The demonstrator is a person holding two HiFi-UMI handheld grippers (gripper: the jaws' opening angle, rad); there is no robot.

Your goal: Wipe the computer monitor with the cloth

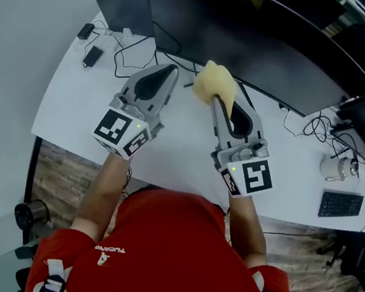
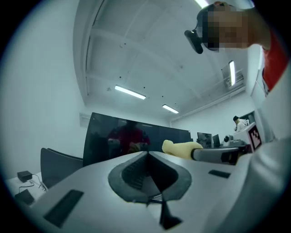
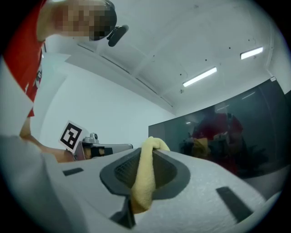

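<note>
You are holding two grippers over the white desk [image 1: 174, 158], in front of one wide dark monitor [image 1: 251, 47]. Your right gripper [image 3: 150, 152] is pinching the one yellow cloth [image 3: 144, 179]: a fold is running down between its two jaws, and the rest is bunching above the tips. In the head view the bunch is sitting close to the monitor's lower edge; you cannot tell whether it is touching the screen. Your left gripper [image 2: 148, 154] is pointing at the screen just beside the right one, its two jaws pressed together with nothing between them. The glass is reflecting your red shirt. Two small black devices [image 1: 89, 45] with cables are lying on the desk's left end. One black keyboard [image 1: 340, 205] is lying at the right end.
</note>
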